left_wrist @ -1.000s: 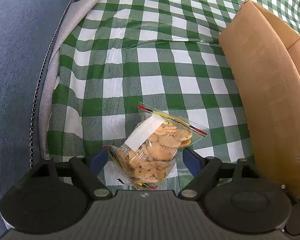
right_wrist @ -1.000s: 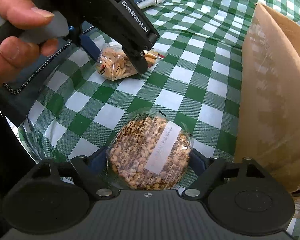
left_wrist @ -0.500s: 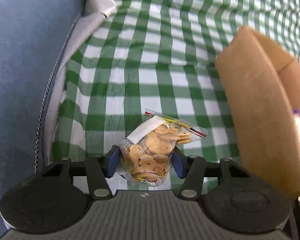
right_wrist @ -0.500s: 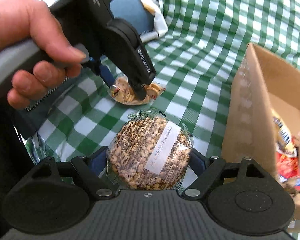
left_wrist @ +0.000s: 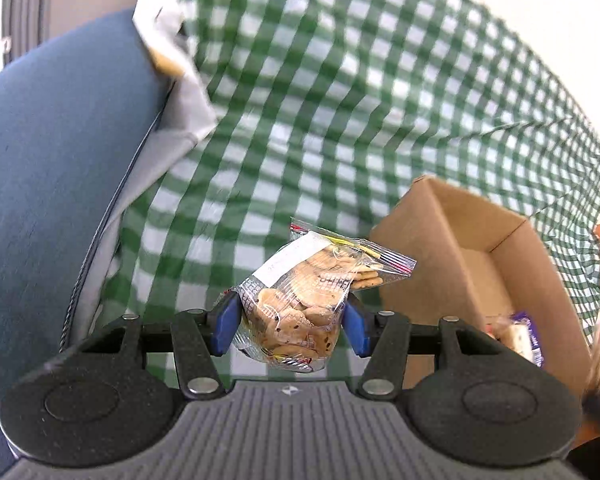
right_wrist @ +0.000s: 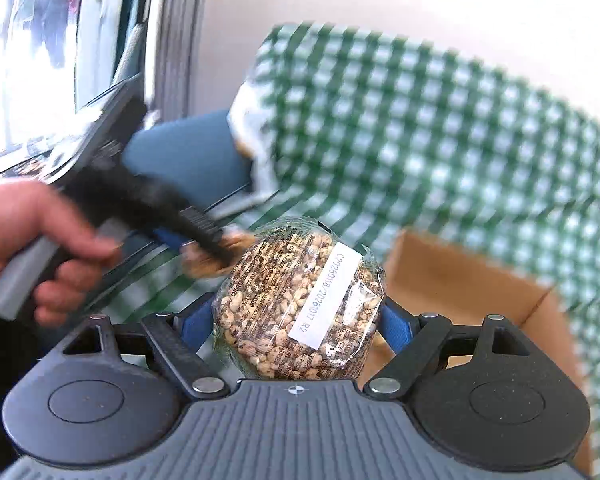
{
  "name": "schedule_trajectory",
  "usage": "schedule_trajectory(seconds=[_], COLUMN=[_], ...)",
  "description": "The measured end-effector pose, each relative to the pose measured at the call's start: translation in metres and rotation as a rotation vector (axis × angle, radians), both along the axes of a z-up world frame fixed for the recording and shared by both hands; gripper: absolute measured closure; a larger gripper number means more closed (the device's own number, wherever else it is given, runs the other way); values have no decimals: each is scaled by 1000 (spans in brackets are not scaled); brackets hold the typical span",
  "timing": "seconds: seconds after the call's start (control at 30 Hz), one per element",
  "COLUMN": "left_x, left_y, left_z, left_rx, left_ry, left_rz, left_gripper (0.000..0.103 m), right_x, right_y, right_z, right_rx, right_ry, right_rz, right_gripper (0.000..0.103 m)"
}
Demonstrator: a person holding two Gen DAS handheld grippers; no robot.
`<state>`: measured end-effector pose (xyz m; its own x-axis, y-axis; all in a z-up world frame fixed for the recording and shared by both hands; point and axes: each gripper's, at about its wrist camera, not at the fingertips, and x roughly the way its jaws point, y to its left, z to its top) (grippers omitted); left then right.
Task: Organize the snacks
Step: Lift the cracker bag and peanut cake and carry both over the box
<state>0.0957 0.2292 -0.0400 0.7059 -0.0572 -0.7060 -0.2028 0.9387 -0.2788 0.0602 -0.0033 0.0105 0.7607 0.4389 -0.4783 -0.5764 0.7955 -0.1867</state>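
Green-checked cloth point(left_wrist: 340, 120), cardboard box point(left_wrist: 480, 240) alongside — each tool clamped on its snack bag.

- The left gripper point(left_wrist: 291, 322) is clamping its blue pads against something held between them, tilting downward.
- The right gripper point(right_wrist: 296, 322) is gripping wide, pads pressing inward.
- A bare hand point(right_wrist: 32, 248) is wrapping the left gripper's handle.

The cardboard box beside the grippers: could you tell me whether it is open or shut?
Open. The cardboard box shows its bare inner walls from above, with a purple-wrapped snack lying inside; no lid or flap covers it.
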Motion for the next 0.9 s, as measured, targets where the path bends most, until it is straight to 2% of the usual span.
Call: schedule_trajectory(seconds=[0.2, 0.37, 0.43, 0.77, 0.9], left_x=[0, 4, 7, 11, 14], left_y=[-20, -38, -45, -78, -90], left_z=[14, 17, 16, 22, 22], left_rx=[7, 11, 29, 19, 14], left_ry=[-100, -148, -158, -261, -273], left_rz=[-19, -58, -75, -142, -166], left_gripper=[43, 43, 43, 43, 43], right_x=[31, 42, 41, 37, 36], right_y=[-69, -109, -117, -119, -126], right_z=[-2, -18, -18, -26, -25], right_rx=[12, 81, 112, 47, 54], right_ry=[-74, -49, -66, -104, -106], right_rz=[-144, -307, -314, -337, -354], right_gripper=[18, 18, 18, 18, 18])
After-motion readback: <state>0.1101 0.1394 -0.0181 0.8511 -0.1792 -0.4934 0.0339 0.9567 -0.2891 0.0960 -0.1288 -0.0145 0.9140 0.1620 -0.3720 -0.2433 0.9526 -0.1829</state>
